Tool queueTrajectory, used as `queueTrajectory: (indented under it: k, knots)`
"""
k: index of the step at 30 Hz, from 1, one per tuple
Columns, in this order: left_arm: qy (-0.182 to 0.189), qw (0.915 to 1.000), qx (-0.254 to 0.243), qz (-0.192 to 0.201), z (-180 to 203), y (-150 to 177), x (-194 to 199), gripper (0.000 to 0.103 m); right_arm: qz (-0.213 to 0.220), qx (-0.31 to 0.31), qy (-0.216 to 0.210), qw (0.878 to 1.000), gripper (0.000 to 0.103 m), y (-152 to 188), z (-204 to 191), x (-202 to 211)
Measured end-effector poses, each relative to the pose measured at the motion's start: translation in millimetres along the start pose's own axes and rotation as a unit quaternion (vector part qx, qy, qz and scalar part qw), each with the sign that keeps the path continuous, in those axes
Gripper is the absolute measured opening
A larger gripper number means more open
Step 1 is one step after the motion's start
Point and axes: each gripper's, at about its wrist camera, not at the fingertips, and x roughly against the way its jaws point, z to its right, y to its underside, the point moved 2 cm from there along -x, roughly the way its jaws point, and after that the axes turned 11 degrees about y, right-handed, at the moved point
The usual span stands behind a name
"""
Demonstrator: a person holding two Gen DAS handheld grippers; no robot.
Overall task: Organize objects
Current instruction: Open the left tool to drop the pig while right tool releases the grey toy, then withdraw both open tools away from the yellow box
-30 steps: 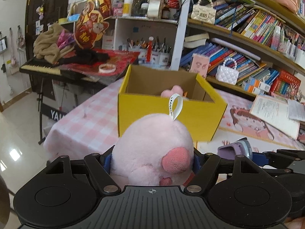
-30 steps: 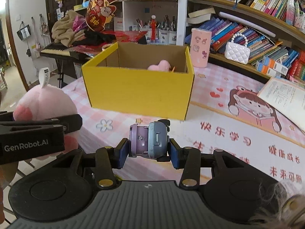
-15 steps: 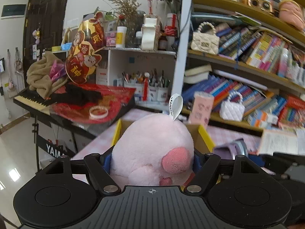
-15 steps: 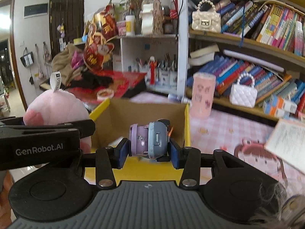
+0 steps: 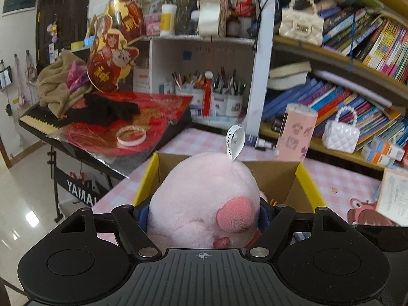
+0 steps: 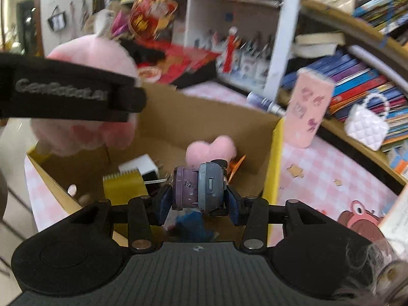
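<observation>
My left gripper (image 5: 204, 216) is shut on a round pink plush toy (image 5: 204, 193) with a white tag loop, held above the near edge of the yellow cardboard box (image 5: 309, 183). In the right wrist view the plush toy (image 6: 89, 58) and left gripper (image 6: 76, 94) hang over the box's left part. My right gripper (image 6: 197, 199) is shut on a small purple and grey toy (image 6: 199, 188), held over the open box (image 6: 274, 158). Inside lie a pink heart plush (image 6: 210, 149), a white charger (image 6: 142, 164) and a yellow item (image 6: 125, 188).
The box stands on a pink checked tablecloth (image 6: 326, 178). A pink patterned cylinder (image 6: 309, 109) and a white quilted purse (image 6: 367, 125) stand right of the box by the bookshelves (image 5: 357, 97). A keyboard piled with clothes (image 5: 63, 102) is at the left.
Both grippers have moved forward and tilted down with their toys, from in front of the box to above its opening. The inside of the box now shows.
</observation>
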Motion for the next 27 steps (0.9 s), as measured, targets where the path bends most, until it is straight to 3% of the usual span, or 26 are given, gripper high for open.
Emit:
queueTrajectory:
  k: [10,17,19,22,27]
  knots:
    - [-0.011,0.9983,-0.012,-0.056,4.8,11.9,-42.1,0.079,-0.023,0.048,-0.016,0.998,0.043,-6.1,-3.1,-22.2]
    - [-0.016,0.9980,-0.023,-0.056,8.3,15.8,-45.0,0.086,-0.017,0.061,-0.009,0.998,0.046,-5.5,-5.3,-25.3]
    - [-0.019,0.9979,-0.033,-0.052,10.1,16.4,-43.0,0.089,-0.014,0.057,-0.008,0.998,0.047,-5.1,-5.1,-25.4]
    - [-0.014,0.9986,-0.042,-0.029,13.1,14.0,-33.3,0.095,-0.012,0.041,-0.001,0.999,0.057,-5.3,-3.5,-20.2]
    - [0.009,0.9985,-0.054,0.005,23.0,7.0,-7.6,0.096,0.019,0.027,0.010,0.999,0.065,0.2,1.3,9.1]
